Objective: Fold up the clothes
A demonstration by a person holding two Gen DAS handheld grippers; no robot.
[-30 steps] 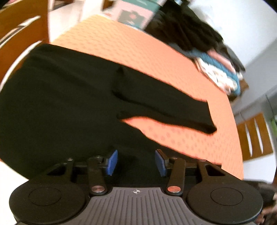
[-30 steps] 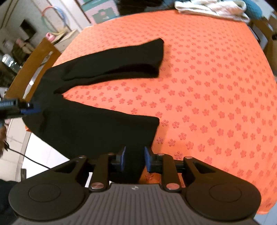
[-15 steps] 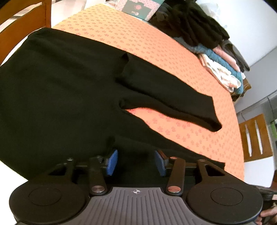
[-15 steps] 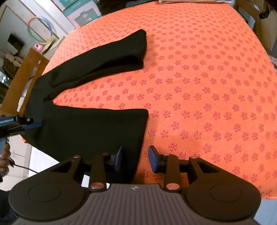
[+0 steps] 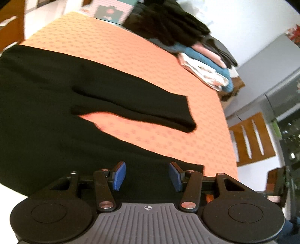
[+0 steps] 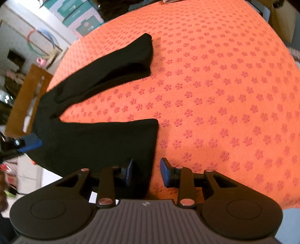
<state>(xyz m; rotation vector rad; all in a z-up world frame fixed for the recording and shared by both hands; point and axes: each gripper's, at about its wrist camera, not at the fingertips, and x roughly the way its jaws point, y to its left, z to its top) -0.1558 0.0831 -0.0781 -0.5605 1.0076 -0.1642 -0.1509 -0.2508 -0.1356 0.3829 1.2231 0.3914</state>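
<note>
Matt black cloth trousers (image 6: 97, 138) on textured orange flower-embossed tablecloth (image 6: 225, 93)

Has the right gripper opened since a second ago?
Yes. The right gripper has opened; its fingers now straddle the black trousers hem edge on the orange tablecloth.

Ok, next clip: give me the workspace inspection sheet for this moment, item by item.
Surface: table under an orange flower-print tablecloth.
Job's things: black pants spread flat, both legs apart and pointing across the table, waist end at the table edge.
Clutter: pile of clothes at the far end; patterned boxes beyond the table.
Grippers: left hand-held gripper open over the pants; right hand-held gripper open, straddling the near leg's hem edge.
Cables: nothing seen.
Surroundings: wooden chair past the far table edge, another wooden chair by the waist end, white wall, coloured hoop.
</note>
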